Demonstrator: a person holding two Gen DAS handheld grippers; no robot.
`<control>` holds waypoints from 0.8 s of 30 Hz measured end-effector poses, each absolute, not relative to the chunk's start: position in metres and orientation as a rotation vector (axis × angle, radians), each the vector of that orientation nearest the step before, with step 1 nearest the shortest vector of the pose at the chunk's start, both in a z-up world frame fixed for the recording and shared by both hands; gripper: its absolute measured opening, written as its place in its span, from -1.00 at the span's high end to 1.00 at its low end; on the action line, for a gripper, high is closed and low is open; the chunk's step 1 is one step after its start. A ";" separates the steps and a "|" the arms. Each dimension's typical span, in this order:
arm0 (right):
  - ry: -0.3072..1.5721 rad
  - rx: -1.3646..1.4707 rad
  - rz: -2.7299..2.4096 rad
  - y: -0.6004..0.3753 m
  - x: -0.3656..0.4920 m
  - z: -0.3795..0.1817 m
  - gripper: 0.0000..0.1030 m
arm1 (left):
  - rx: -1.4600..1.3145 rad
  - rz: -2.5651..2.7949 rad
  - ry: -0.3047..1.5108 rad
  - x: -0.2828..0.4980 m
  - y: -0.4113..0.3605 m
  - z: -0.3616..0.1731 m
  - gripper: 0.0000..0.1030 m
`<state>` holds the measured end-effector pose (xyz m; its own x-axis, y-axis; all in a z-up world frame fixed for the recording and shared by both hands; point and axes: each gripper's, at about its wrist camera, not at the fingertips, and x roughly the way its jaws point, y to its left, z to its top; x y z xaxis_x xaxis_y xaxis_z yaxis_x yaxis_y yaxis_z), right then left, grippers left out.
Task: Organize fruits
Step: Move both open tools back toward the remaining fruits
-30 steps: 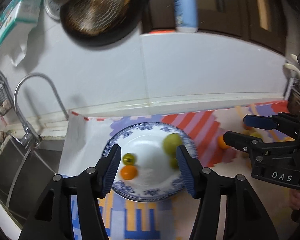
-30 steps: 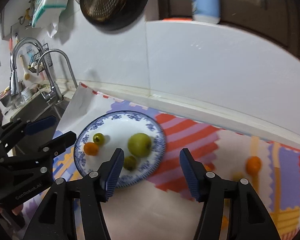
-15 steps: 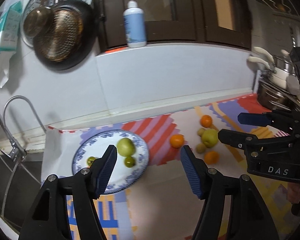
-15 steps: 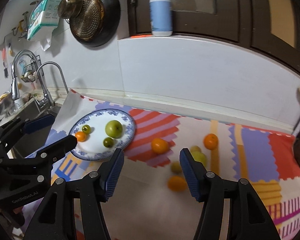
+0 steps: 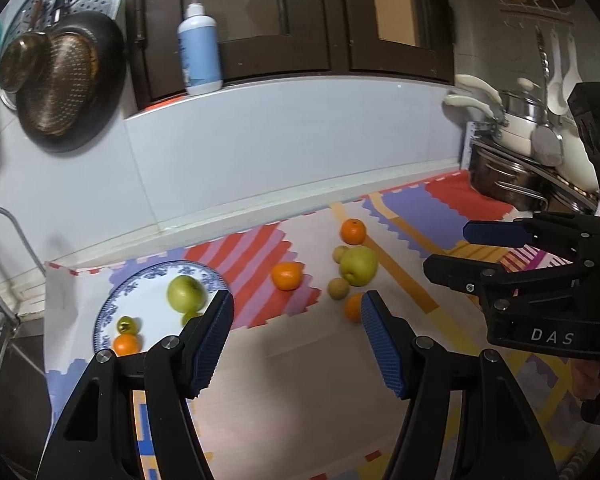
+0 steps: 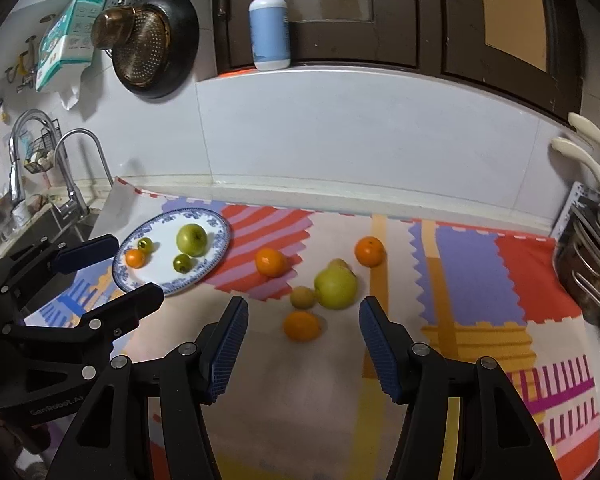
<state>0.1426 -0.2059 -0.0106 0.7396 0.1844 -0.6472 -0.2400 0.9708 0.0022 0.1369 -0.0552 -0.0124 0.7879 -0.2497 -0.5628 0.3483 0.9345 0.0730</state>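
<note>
Both tongs (image 6: 300, 344) slid from the plate (image 6: 220, 236) toward loose fruit, empty and open; four plated, six left.

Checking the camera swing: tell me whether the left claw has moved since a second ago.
Yes. The left claw, which framed the blue-rimmed plate before, has swung rightward; the plate now sits off its left finger, and its jaws have just been opening, empty.

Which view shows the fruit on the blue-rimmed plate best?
The right wrist view: the blue-rimmed plate sits unobstructed, showing the green apple, two small green fruits and one small orange fruit. In the left wrist view the left gripper covers the plate's near edge and most of one small green fruit.
</note>
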 end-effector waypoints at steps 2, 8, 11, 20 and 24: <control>0.711 -0.086 0.226 -0.211 0.141 -0.015 -0.14 | 0.178 -0.343 0.588 0.139 -0.061 -0.017 -0.27; 0.739 -0.085 0.195 -0.227 0.145 -0.028 -0.14 | 0.177 -0.400 0.630 0.151 -0.077 -0.036 -0.26; 0.758 -0.088 0.178 -0.234 0.150 -0.036 -0.14 | 0.177 -0.439 0.668 0.161 -0.087 -0.048 -0.26; 0.833 -0.073 0.126 -0.255 0.165 -0.066 -0.14 | 0.176 -0.493 0.771 0.195 -0.114 -0.082 -0.26; 0.865 -0.072 0.110 -0.262 0.174 -0.078 -0.14 | 0.168 -0.499 0.806 0.208 -0.121 -0.093 -0.25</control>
